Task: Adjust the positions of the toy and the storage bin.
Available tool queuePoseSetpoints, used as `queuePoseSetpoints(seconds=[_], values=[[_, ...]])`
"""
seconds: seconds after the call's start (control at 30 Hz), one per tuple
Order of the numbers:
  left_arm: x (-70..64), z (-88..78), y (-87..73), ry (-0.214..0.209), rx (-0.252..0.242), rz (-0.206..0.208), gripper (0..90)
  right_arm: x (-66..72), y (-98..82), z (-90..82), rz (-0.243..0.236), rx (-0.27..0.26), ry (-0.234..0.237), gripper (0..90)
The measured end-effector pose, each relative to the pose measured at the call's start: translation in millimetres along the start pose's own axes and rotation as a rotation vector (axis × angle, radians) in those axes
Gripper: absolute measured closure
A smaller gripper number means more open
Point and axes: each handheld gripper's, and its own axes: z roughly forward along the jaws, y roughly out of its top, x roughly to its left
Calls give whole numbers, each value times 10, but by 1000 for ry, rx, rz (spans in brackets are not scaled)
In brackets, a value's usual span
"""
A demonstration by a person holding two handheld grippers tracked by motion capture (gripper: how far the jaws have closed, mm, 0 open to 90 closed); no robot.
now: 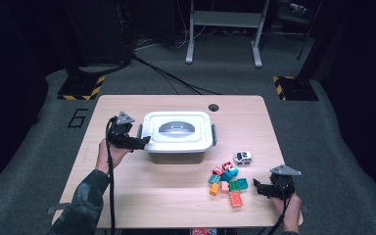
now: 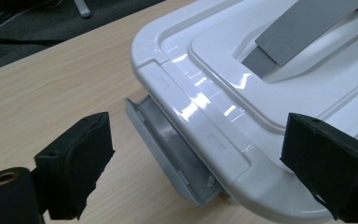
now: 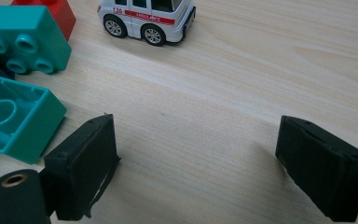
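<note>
A white lidded box (image 1: 178,134) with a grey handle (image 1: 176,127) stands mid-table. My left gripper (image 1: 144,142) is at the box's left end, open. In the left gripper view (image 2: 200,163) the lid's corner (image 2: 214,107) and the grey side latch (image 2: 177,154), flipped outward, lie between the wide jaws, and the pads touch neither. My right gripper (image 1: 257,187) rests near the front right edge, open (image 3: 200,168) over bare wood. Just left of it lies a heap of coloured bricks (image 1: 227,181), with teal bricks (image 3: 21,42) closest. A white toy ambulance (image 1: 242,157) (image 3: 147,16) stands beyond them.
The wooden table (image 1: 127,196) has a cable hole (image 1: 213,107) at its far edge. A red brick (image 3: 51,9) sits beside the ambulance. On the floor behind are cables (image 1: 166,73) and a grey desk frame (image 1: 225,29).
</note>
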Motion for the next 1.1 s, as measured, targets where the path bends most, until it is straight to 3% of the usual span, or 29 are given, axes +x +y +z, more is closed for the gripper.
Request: queuePoseSetpoints(seconds=[0.13, 0.17, 0.37, 0.43, 0.57, 1.1], values=[[-30, 50, 27, -16, 18, 13, 165, 0, 0, -1, 0, 0, 1, 120], [-24, 69, 26, -38, 20, 3, 174, -1, 0, 0, 0, 0, 1, 120], [-11, 81, 37, -59, 26, -2, 208, -3, 0, 0, -6, -3, 2, 125], [33, 89, 28, -125, 31, -38, 241, -3, 0, 1, -6, -3, 3, 126], [63, 97, 3, -165, 22, -81, 302, -2, 0, 1, -5, -4, 4, 127], [-45, 45, -27, -153, 27, -91, 307, -2, -1, 1, -8, -5, 2, 128]])
